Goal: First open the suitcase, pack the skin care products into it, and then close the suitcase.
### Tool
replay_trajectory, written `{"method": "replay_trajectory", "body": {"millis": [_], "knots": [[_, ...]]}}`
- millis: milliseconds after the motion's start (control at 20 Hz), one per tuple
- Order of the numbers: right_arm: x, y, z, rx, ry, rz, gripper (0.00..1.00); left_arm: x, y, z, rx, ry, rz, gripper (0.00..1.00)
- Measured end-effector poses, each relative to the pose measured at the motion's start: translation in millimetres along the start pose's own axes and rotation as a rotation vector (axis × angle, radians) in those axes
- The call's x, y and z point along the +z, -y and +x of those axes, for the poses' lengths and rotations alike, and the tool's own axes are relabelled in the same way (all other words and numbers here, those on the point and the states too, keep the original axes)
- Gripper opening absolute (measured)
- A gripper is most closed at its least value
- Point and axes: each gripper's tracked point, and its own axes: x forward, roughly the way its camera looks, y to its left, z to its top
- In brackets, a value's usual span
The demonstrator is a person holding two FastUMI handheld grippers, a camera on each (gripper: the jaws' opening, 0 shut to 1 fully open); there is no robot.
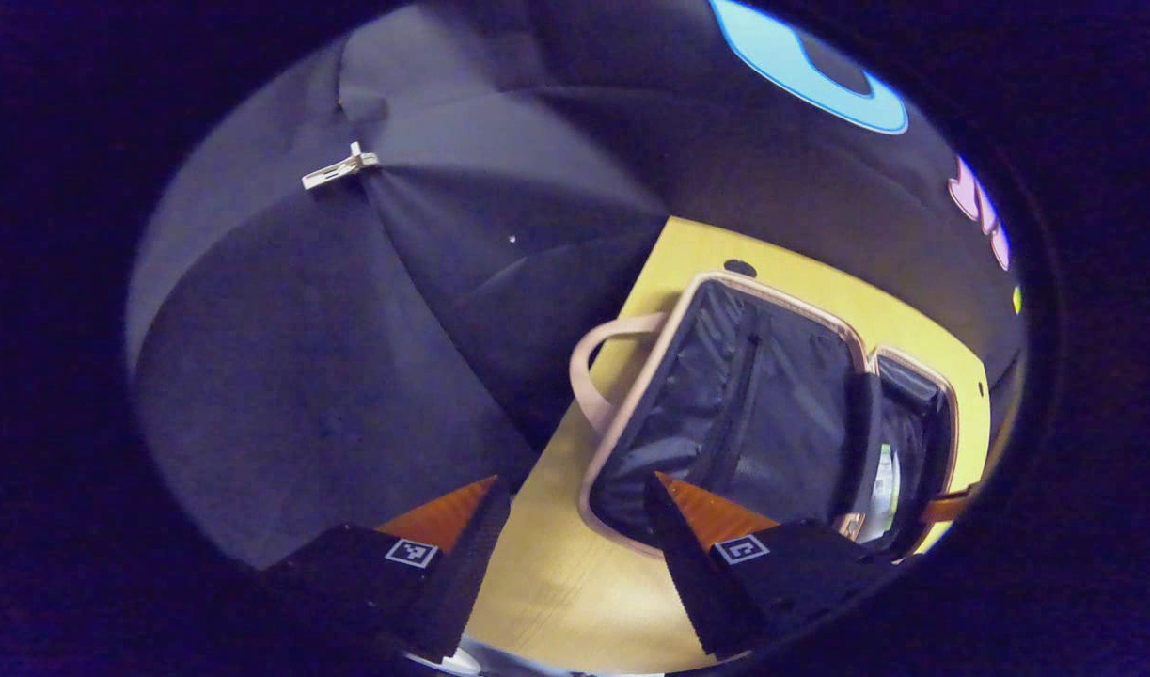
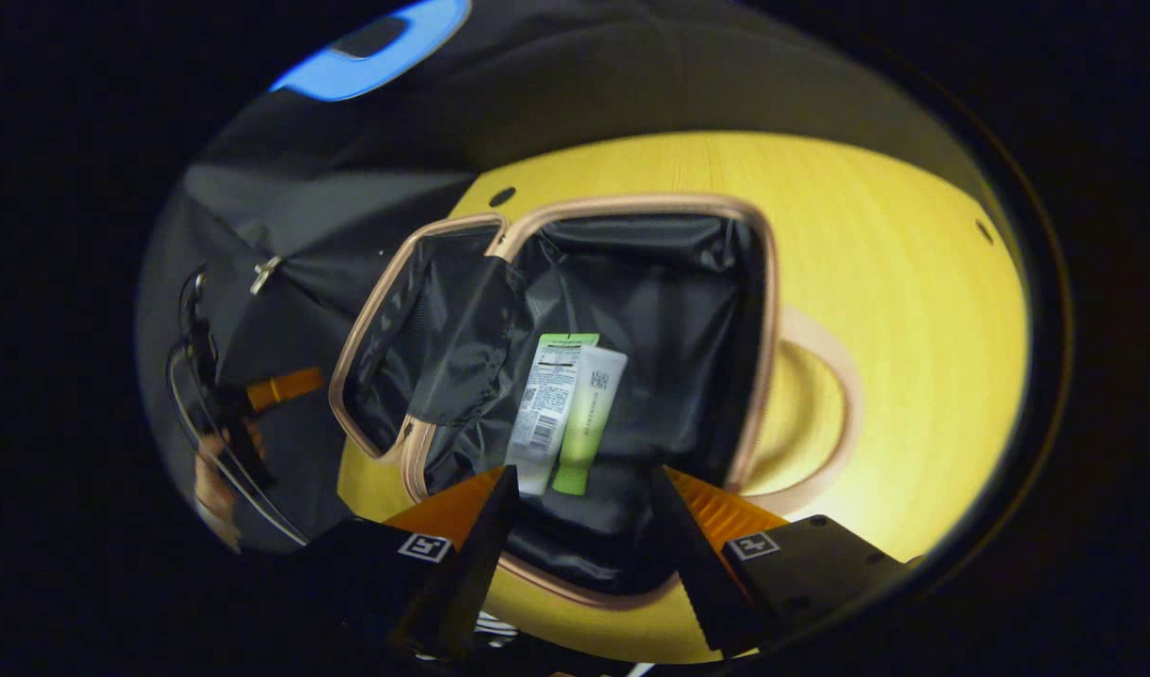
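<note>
Lying open on the yellow table (image 2: 913, 310): the suitcase (image 2: 767, 310), both halves flat, black lining up, pale rim all round. Resting in the deeper half: 2 skin care tubes (image 2: 565, 414), side by side and touching, caps toward the near rim, 1 white with a printed back, 1 white fading to green. Probably light and a little squashy, smooth plastic likely to slip under a pinch at the tapered end; best taken across the middle of the body if moved again. Looks like packing done, closing left to do.

For closing: shell probably stiff and light, lining soft and loose. Best grip likely the rim of the lid half (image 1: 725, 395) at its free edge, or the looped handle (image 1: 598, 353) beside it, not the limp fabric flap (image 2: 471, 348).

Right gripper (image 2: 582, 494) hovering just above the near rim, jaws spread wide, holding nothing, tube caps sitting between and just beyond the fingertips. Left gripper (image 1: 575, 503) likewise wide open and empty, poised over bare table at the near corner of the lid half, 1 finger overlapping its lining in the left gripper view. Farther off in the right gripper view, a hand (image 2: 212, 480) at the left edge by the booth wall.
</note>
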Motion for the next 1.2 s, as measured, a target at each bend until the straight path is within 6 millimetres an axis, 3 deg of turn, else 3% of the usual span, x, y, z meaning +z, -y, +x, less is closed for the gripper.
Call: {"method": "replay_trajectory", "body": {"millis": [100,150,200,300,500,700,750,800,850,950,1200], "knots": [[-3,-8,-24,0.026,0.048,-0.066,0.90,15,-13,8,-0.041,0.033,-0.123,0.91],[0,-6,-34,0.029,0.076,-0.088,0.90,34,-16,19,-0.045,0.029,-0.183,0.87],[6,0,-44,0.028,0.105,-0.094,0.90,45,-17,29,-0.045,0.015,-0.236,0.90],[9,9,-59,0.018,0.123,-0.064,0.89,57,-14,52,-0.070,-0.031,-0.316,0.92],[7,45,-90,-0.051,0.156,0.038,0.90,54,-18,83,-0.079,-0.140,-0.265,0.92],[-17,83,-107,-0.139,0.131,0.089,0.90,27,-4,143,-0.025,-0.221,-0.210,0.91],[-18,87,-111,-0.158,0.131,0.096,0.90,16,17,146,-0.099,-0.264,-0.255,0.84],[-16,88,-115,-0.164,0.143,0.105,0.90,35,16,136,-0.067,-0.227,-0.259,0.52],[-12,84,-119,-0.153,0.155,0.114,0.90,26,20,151,-0.051,-0.248,-0.220,0.21],[-2,74,-127,-0.127,0.196,0.115,0.90,40,18,134,-0.049,-0.215,-0.147,0.12],[8,68,-140,-0.104,0.237,0.061,0.90,83,35,74,-0.101,-0.085,-0.063,0.06]]}}
